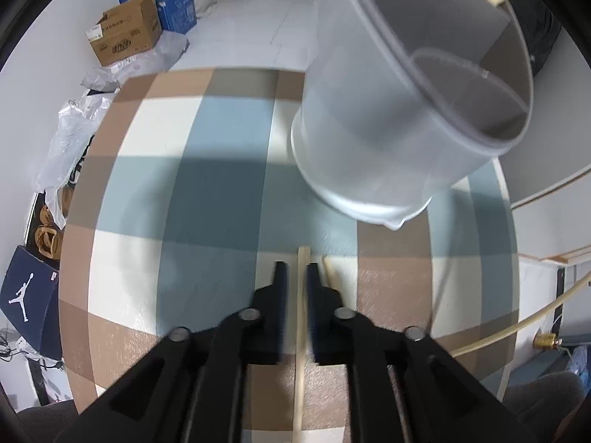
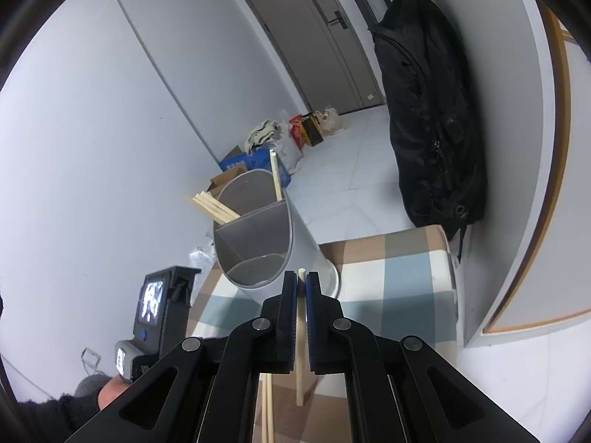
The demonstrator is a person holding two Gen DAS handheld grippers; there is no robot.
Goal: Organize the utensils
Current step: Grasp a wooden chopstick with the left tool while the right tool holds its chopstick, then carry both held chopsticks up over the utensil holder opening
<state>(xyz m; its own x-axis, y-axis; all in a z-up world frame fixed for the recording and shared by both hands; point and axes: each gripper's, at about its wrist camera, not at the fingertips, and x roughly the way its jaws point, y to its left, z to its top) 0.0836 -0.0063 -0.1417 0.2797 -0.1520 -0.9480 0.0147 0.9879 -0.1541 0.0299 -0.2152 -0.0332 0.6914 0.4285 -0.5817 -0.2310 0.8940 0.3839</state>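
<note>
While the right tongs (image 2: 301,288) pinch one chopstick (image 2: 300,332), another (image 1: 301,313) lies between the left tongs (image 1: 297,277)

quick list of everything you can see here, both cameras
grey plastic divided utensil holder: one, grey, standing on the cloth
pale wooden chopsticks: several in the holder's far compartment, two lying on the cloth, one gripped
checked tablecloth: one, blue, brown and white, covering the table
black backpack: one, hanging by the wall
brown cardboard box: one, on the floor
left claw: black, open astride a lying chopstick
right claw: black, shut on one chopstick
</note>
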